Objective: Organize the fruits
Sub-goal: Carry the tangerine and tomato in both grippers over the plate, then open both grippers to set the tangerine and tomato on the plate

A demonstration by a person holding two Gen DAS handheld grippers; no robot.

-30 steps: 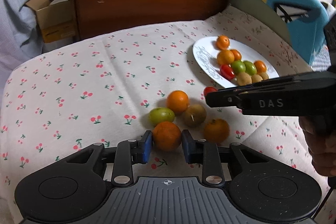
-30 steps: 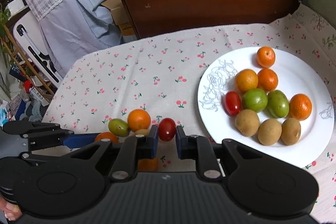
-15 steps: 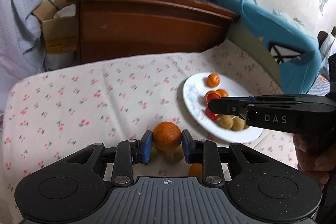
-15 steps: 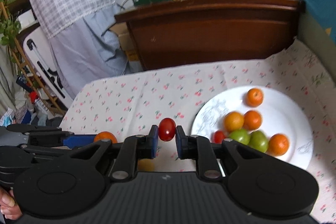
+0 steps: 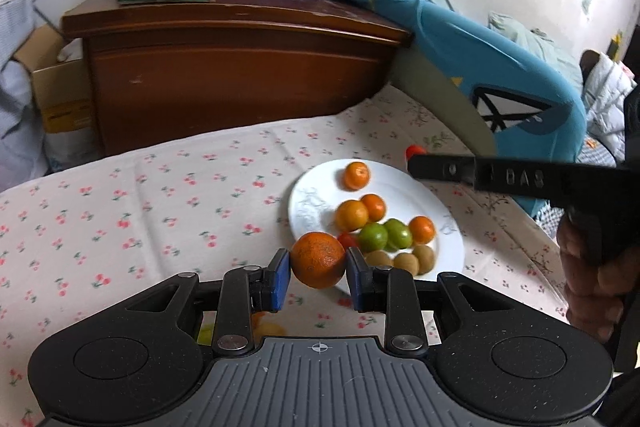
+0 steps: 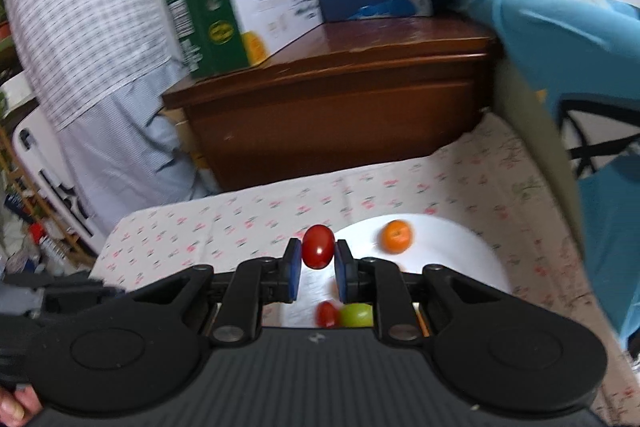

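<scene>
Blue pads of the left gripper (image 5: 318, 273) are pressed on an orange (image 5: 318, 259), which is held clear of the cloth; the right gripper (image 6: 316, 259) is closed narrowly on a cherry tomato (image 6: 318, 246), pinched at its middle between both pads. Beyond the left gripper, a white plate (image 5: 400, 187) is seen on the cherry-print tablecloth (image 5: 160, 187); on it, oranges, 2 green fruits, a red tomato and 3 brown fruits are grouped by kind. From the right wrist view, the plate (image 6: 460, 247) is seen just past the tomato, with 1 orange (image 6: 396, 235) on it and a red tomato and a green fruit lower down, partly hidden by the gripper body. Further out, a wooden cabinet (image 5: 240, 75) carrying cartons is seen.

The step in hand is judged to be the carrying of both fruits to the plate. It is done well if the orange is lowered beside the other oranges and the tomato beside the red one; each should be set down onto bare plate before the pads are parted, so that rolling is avoided; the 2 grippers should be kept apart over the plate, and the soft tomato should not be squeezed harder.
</scene>
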